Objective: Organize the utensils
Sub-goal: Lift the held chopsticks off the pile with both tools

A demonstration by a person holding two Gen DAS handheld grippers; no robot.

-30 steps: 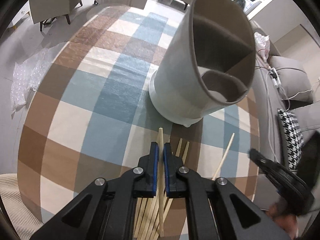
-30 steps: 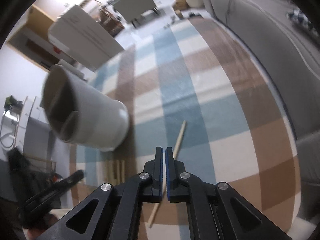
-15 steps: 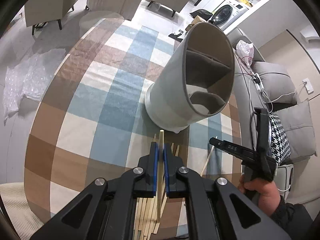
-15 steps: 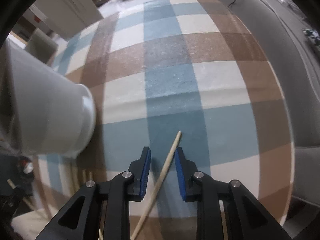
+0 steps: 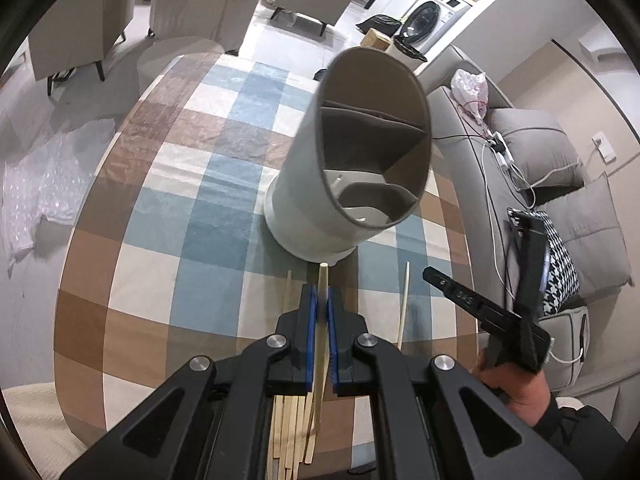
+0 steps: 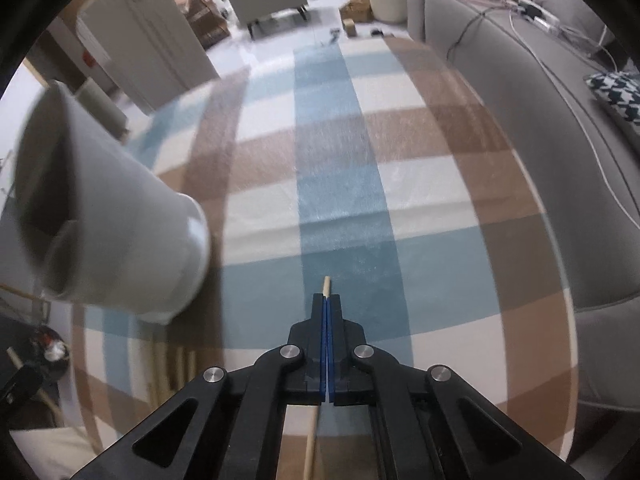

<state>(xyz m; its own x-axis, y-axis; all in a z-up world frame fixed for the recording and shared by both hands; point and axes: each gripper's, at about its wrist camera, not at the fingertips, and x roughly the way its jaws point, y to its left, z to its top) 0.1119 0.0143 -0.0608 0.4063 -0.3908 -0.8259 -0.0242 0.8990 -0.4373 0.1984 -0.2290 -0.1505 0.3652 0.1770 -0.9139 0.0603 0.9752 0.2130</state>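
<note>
A grey divided utensil holder stands on the checked tablecloth; it also shows at the left of the right wrist view. My left gripper is shut on a wooden chopstick, its tip pointing at the holder's base. Several more chopsticks lie on the cloth beneath it, and one lies apart to the right. My right gripper is shut on another chopstick, held above the cloth to the right of the holder. The right gripper also shows in the left wrist view.
A grey sofa with cushions and cables runs along the table's right edge. Chairs stand at the far side. Bubble wrap lies on the floor at the left.
My right gripper has closed on the lone chopstick and lifted it. My left gripper has risen and drawn back from the holder with its chopstick.
</note>
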